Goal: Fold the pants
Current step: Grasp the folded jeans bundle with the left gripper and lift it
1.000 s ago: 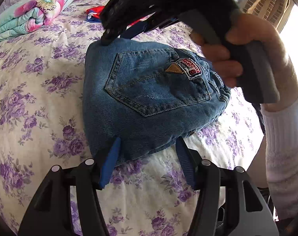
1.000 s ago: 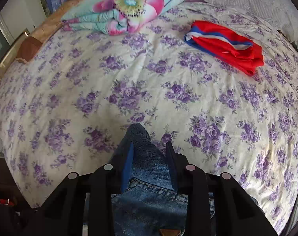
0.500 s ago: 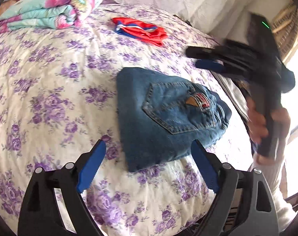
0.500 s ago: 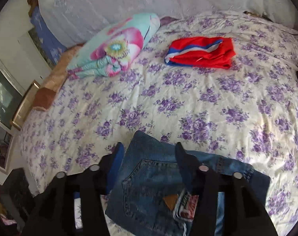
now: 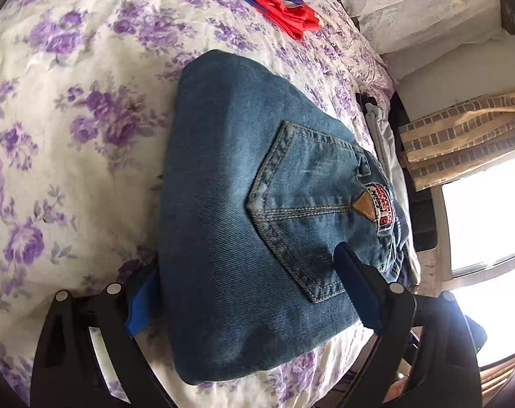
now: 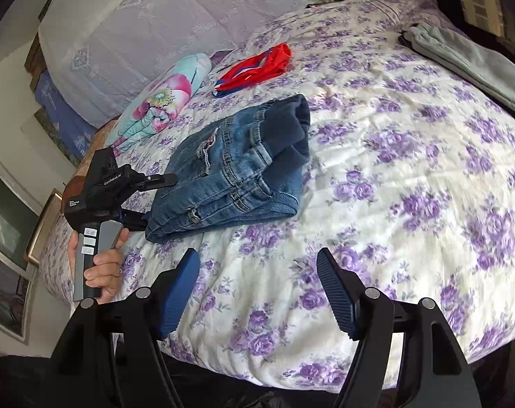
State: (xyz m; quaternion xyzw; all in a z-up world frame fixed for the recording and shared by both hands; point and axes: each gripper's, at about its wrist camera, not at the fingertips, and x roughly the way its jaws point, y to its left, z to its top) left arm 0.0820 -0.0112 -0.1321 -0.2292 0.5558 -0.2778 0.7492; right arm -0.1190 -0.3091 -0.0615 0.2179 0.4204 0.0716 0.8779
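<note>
Folded jeans (image 5: 257, 224) lie on the bed (image 5: 53, 176), a compact denim bundle with the back pocket and its red-and-white label uppermost; in the right wrist view the same bundle (image 6: 237, 173) sits left of centre on the purple-flowered sheet, waistband layers stacked and facing the camera.

Left gripper (image 5: 250, 292): jaws spread wide, one blue pad at each side of the near end of the bundle, the denim lying between them; the pads are at the fabric's edges, but whether they press it cannot be told; in the right wrist view this gripper (image 6: 148, 200) shows at the bundle's left end, one finger above the denim and one below, handle in the person's left hand (image 6: 104, 265).

Right gripper (image 6: 257, 292): jaws open, nothing between them, hanging over bare sheet near the bed's front edge, apart from the jeans.

Also on the bed: a red garment (image 6: 257, 66) with blue and white trim beyond the jeans; a rolled floral quilt (image 6: 162, 98) toward the headboard; grey trousers (image 6: 468, 64) laid out at the far right edge.
</note>
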